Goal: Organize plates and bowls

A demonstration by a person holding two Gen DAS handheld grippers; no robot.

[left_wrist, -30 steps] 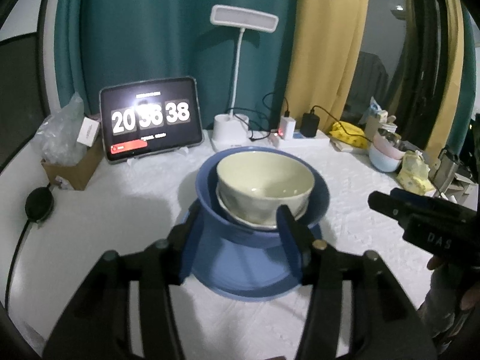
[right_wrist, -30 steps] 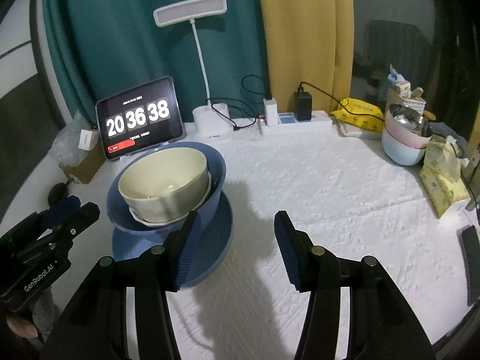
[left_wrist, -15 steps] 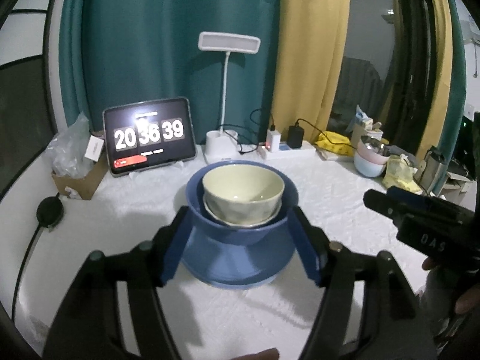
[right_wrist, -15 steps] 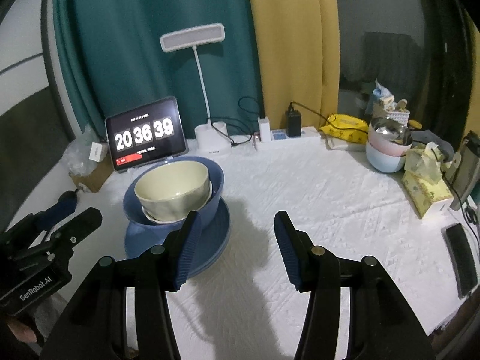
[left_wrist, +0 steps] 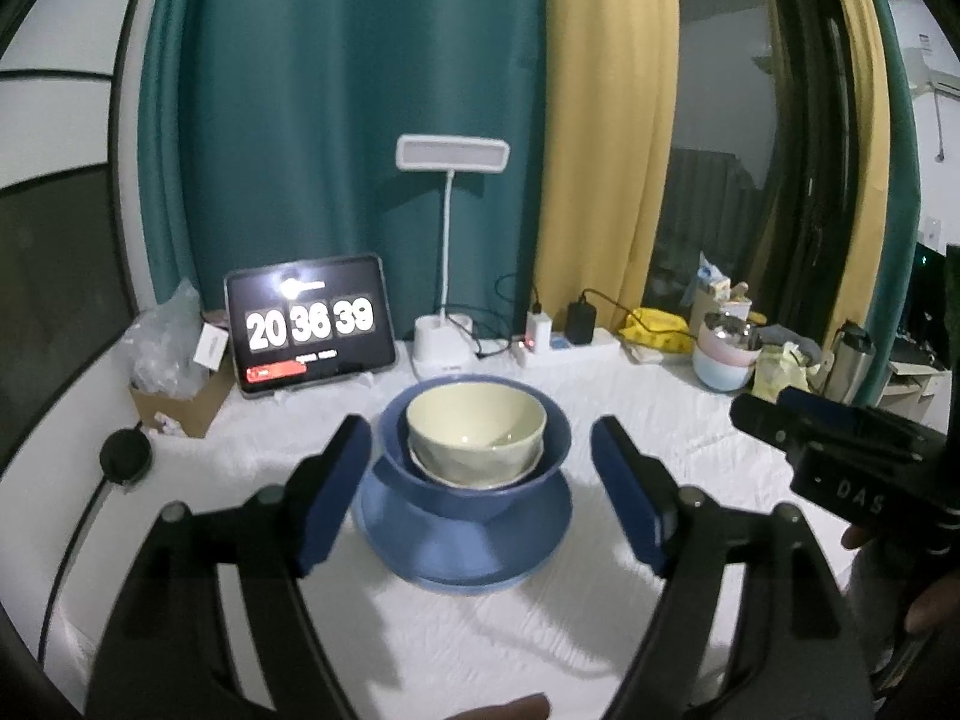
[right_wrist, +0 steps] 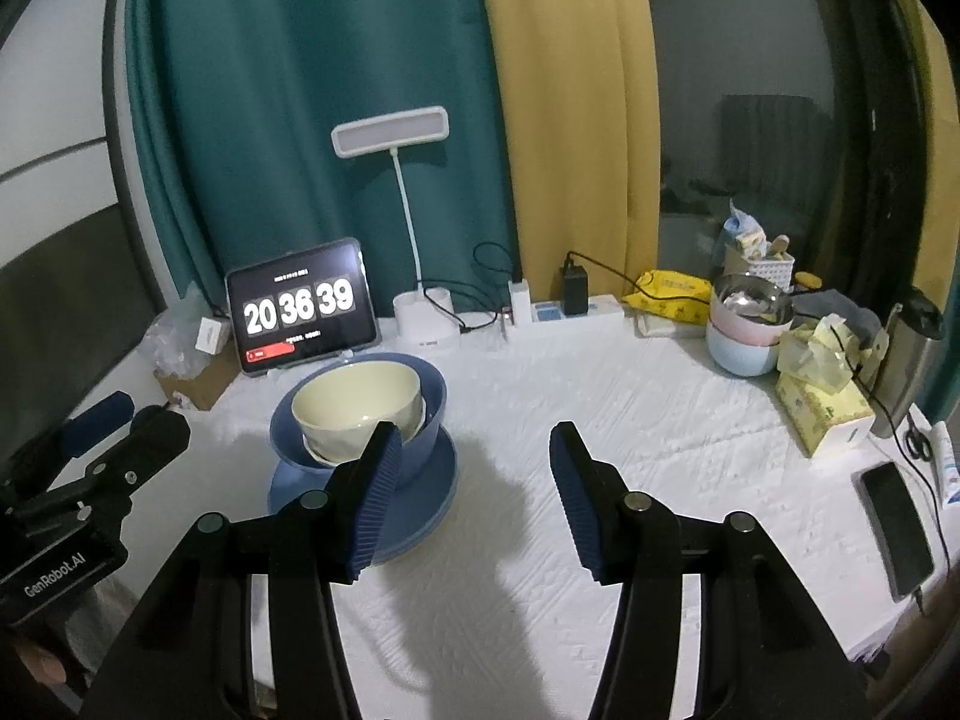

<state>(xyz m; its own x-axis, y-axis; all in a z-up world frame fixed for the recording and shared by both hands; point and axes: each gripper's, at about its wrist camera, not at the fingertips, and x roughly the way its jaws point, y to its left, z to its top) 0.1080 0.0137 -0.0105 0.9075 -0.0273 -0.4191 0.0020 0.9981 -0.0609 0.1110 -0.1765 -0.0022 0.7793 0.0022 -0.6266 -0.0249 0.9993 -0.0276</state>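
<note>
A glossy cream bowl [left_wrist: 477,435] nests in a deep blue bowl [left_wrist: 480,480] on a blue plate [left_wrist: 462,546], mid-table on the white quilted cloth [right_wrist: 630,420]; left gripper [left_wrist: 480,492] spread wide, empty; right gripper [right_wrist: 474,492] likewise, ribbed pads [right_wrist: 375,501].

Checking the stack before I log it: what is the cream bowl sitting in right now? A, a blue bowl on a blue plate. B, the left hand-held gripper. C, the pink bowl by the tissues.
A: the cream bowl nests in the blue bowl, which stands on the blue plate.
</note>
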